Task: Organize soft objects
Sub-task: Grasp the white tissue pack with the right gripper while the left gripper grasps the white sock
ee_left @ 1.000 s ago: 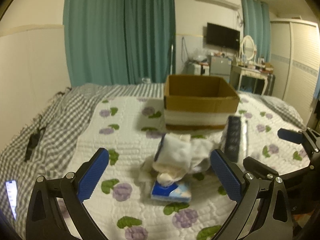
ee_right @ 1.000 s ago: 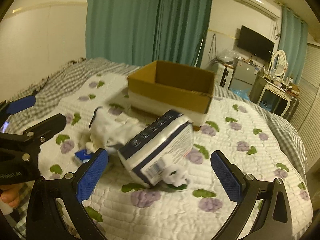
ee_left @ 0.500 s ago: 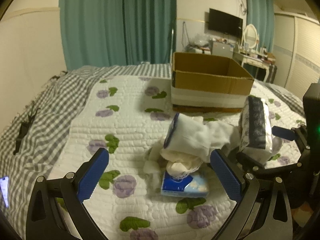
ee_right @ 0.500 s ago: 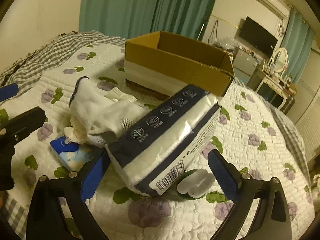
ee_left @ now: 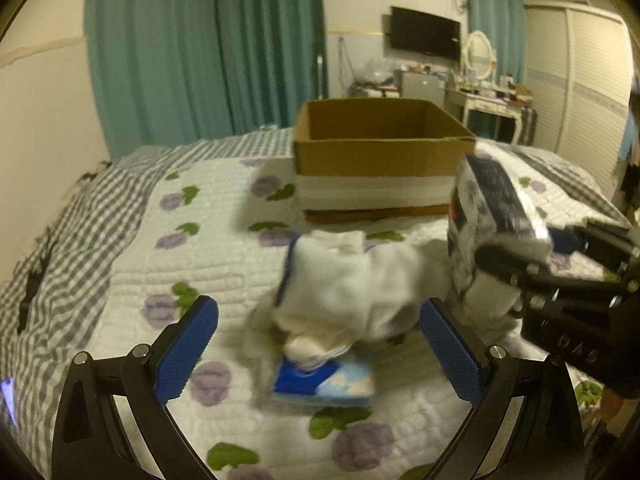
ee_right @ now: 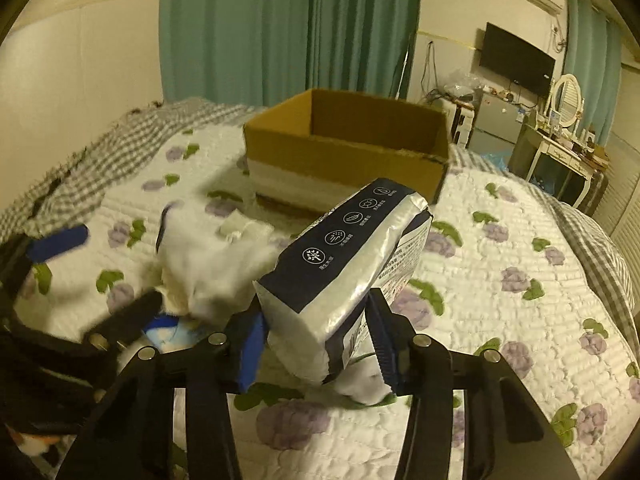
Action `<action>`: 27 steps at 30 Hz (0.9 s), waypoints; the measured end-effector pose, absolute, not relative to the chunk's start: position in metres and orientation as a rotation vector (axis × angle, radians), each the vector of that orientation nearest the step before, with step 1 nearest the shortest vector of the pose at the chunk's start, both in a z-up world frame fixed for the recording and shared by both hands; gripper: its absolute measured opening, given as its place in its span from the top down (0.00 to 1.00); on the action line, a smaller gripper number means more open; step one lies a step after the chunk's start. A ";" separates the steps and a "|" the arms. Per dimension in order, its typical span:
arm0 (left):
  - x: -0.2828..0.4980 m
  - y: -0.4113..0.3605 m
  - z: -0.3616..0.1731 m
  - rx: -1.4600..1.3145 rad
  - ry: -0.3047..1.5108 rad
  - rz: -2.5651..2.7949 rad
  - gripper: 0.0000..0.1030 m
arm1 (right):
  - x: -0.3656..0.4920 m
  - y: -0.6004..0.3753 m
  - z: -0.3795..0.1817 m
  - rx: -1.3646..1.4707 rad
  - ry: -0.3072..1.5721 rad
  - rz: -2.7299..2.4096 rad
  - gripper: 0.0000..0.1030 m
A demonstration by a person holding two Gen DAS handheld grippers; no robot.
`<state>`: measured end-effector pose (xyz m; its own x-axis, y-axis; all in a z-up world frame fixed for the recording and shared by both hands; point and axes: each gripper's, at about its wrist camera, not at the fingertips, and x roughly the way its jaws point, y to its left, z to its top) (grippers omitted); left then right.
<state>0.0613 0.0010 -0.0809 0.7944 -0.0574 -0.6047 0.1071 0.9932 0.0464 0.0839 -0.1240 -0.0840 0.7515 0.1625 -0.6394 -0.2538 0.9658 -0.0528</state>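
My right gripper (ee_right: 318, 344) is shut on a white and navy tissue pack (ee_right: 352, 264), holding it tilted above the quilt; the pack also shows in the left wrist view (ee_left: 492, 232). My left gripper (ee_left: 318, 348) is open and empty, its blue pads on either side of a pile of white gloves and cloth (ee_left: 344, 284). A small blue tissue packet (ee_left: 324, 384) lies under that pile. The open cardboard box (ee_left: 380, 160) stands behind on the bed; it also shows in the right wrist view (ee_right: 344, 152).
The bed has a white quilt with purple flowers (ee_right: 500, 272) and a grey checked blanket (ee_left: 52, 240) on the left. A white pad (ee_right: 364, 388) lies under the held pack. Teal curtains, a TV and a dressing table stand behind.
My right gripper has closed on the tissue pack and lifted it. My left gripper has moved closer to the glove pile and stays open.
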 end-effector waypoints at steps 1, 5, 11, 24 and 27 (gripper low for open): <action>0.064 -0.004 -0.082 0.083 0.649 -0.100 0.02 | 0.083 -0.127 -0.080 -0.137 0.669 0.220 0.56; 0.073 -0.020 -0.090 0.064 0.657 -0.159 0.02 | 0.084 -0.141 -0.068 -0.112 0.639 0.201 0.56; 0.081 -0.046 -0.115 0.146 0.690 -0.193 0.02 | 0.090 -0.162 -0.068 -0.059 0.653 0.172 0.56; 0.096 -0.041 -0.127 0.184 0.709 -0.170 0.32 | 0.086 -0.163 -0.069 -0.062 0.647 0.170 0.56; 0.090 -0.041 -0.122 0.175 0.709 -0.189 0.51 | 0.080 -0.163 -0.069 -0.075 0.638 0.178 0.56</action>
<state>0.0897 -0.0407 -0.1224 0.7436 -0.1122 -0.6592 0.2305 0.9684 0.0952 0.0803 -0.1625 -0.0691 0.7889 0.1415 -0.5979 -0.1879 0.9821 -0.0155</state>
